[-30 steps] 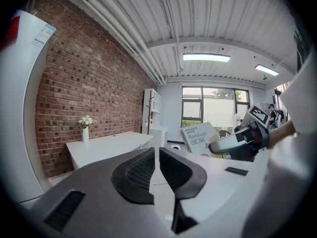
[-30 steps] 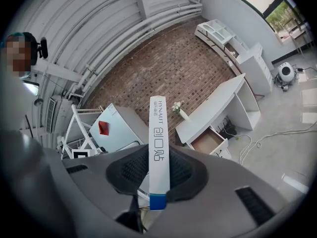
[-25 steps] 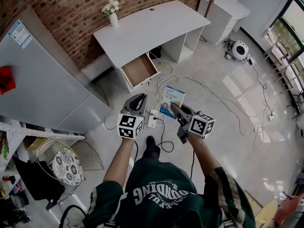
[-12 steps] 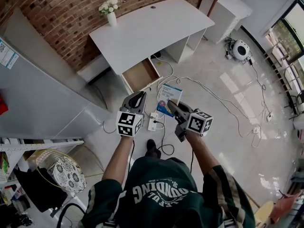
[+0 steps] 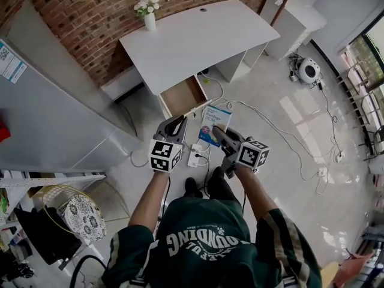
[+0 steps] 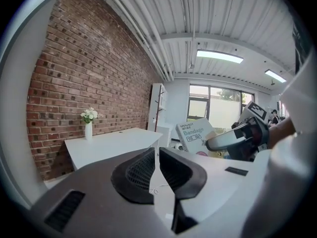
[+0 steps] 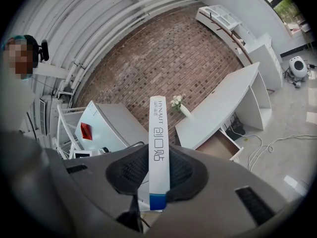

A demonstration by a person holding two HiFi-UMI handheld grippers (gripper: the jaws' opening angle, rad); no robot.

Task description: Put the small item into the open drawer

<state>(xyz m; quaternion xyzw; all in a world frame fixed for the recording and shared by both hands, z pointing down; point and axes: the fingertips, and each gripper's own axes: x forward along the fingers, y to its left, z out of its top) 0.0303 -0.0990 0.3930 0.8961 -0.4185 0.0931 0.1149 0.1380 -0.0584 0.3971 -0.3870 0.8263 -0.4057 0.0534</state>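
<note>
**Head view.** Standing on a pale tiled floor [image 5: 282,137], I hold both grippers out toward a white desk [image 5: 198,38] set against a brick wall [image 5: 78,11]. My right gripper [image 5: 217,132] is clenched on a blue-and-white bandage box [image 5: 216,119]. The box is in the air, just near and right of the open drawer [image 5: 183,96] and not touching it. The drawer juts out from under the desk's near edge, showing its wooden inside. My left gripper [image 5: 175,123] is just left of the box with its jaws drawn together. A vase of white flowers [image 5: 149,18] stands at the desk's far left corner. A white power strip [image 5: 195,153] lies on the floor below the grippers, and cables trail off to the right. A grey cabinet [image 5: 54,119] fills the left side.

**Left gripper view.** The jaws of my left gripper [image 6: 155,152] are all but touching, with only a slim gap between them and nothing in it. To the right, my right gripper [image 6: 233,140] holds the bandage box [image 6: 195,133], whose face reads "Bandage". The desk [image 6: 114,143] and the vase [image 6: 88,125] stand further off to the left, in front of the brick wall [image 6: 89,73].

**Right gripper view.** The box [image 7: 159,133] is seen edge-on, standing up between the jaws of my right gripper [image 7: 159,175]. Both pads [image 7: 185,175] press on its flat sides. Further off to the right, the drawer [image 7: 220,147] hangs open under the desk [image 7: 223,103]. The vase [image 7: 181,105] stands against the brick wall [image 7: 168,53], and the grey cabinet [image 7: 114,128] is to the left.
</note>
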